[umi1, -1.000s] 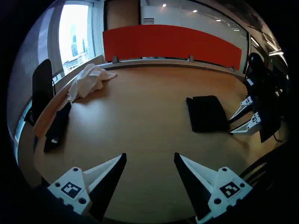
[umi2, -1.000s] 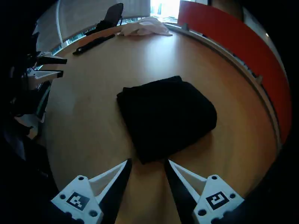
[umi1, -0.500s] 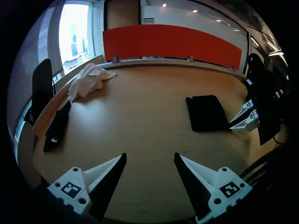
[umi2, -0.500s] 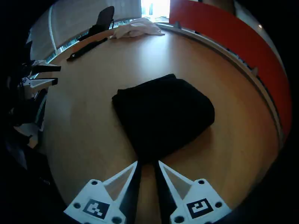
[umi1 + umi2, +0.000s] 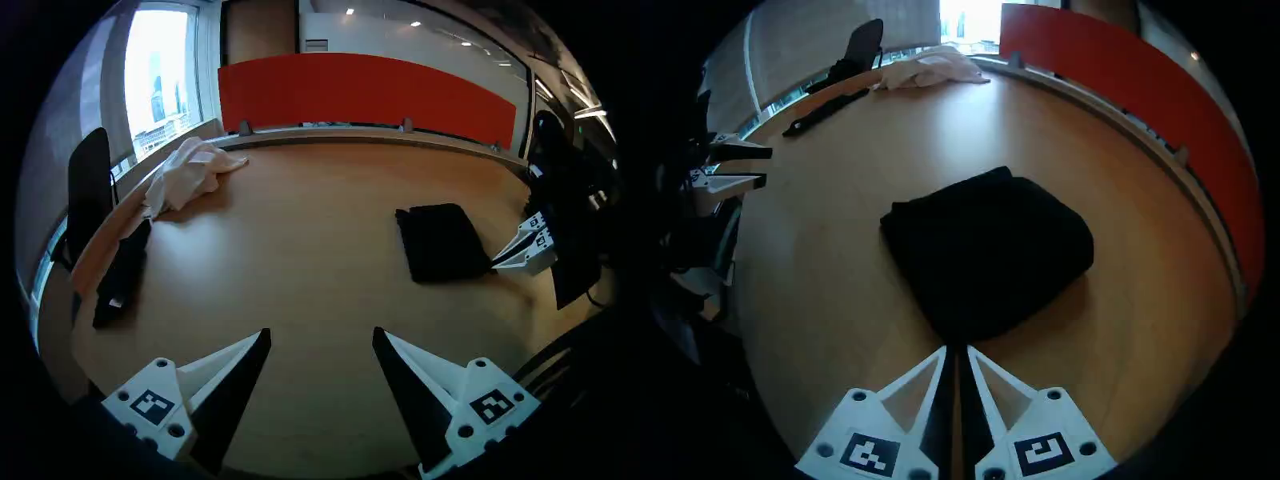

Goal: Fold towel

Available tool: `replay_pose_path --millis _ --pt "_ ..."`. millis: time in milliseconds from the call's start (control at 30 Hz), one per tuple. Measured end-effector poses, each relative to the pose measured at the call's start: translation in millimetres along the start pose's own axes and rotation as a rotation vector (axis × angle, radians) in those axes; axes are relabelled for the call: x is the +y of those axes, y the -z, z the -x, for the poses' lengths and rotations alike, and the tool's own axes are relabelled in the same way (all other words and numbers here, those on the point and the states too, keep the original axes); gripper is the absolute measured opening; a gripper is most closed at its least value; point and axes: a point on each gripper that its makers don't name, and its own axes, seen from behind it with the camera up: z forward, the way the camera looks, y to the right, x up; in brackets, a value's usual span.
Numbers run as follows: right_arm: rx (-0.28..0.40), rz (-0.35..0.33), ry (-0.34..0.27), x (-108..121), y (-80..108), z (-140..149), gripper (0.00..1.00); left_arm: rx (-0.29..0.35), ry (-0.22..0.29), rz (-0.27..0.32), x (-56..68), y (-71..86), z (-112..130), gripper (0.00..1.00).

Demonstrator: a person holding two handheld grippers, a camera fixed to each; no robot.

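The left gripper (image 5: pixel 320 336) hangs over bare pale wooden worktop (image 5: pixel 320 240) with its two white fingers spread wide and nothing between them. In the right gripper view, the right gripper (image 5: pixel 958 352) has its fingers drawn almost together, a thin slit left between them. Their tips sit at the near corner of the folded black towel (image 5: pixel 992 248); I cannot tell whether any cloth is caught there.

The towel lies flat as a rounded rectangle near the middle of the worktop. In the left gripper view it lies off to the right (image 5: pixel 440 240), with the right gripper (image 5: pixel 496 262) at its edge. Farther back, a long flat black object (image 5: pixel 120 272) rests by the worktop's left rim, and a crumpled white cloth (image 5: pixel 188 172) lies near the far corner. Behind the worktop stands a red partition panel (image 5: pixel 368 88), beside a bright window (image 5: pixel 160 88).
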Motion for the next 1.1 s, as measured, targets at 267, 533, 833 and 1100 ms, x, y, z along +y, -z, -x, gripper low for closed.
replay_pose_path --millis 267,533,833,1100 --pt "0.036 0.018 0.018 8.4 11.4 -20.9 0.03 0.003 -0.004 0.002 0.1 0.2 0.9 0.94" --pt "0.106 0.042 0.059 20.0 29.5 -67.3 0.03 0.011 -0.013 0.008 1.3 0.9 -2.3 0.94" --pt "0.186 0.072 0.123 38.1 54.7 -129.3 0.03 0.031 -0.022 0.015 2.2 2.1 -11.5 0.94" --pt "0.245 0.111 0.185 56.4 86.6 -178.8 0.03 0.046 -0.034 0.026 3.4 2.2 -21.1 0.94"
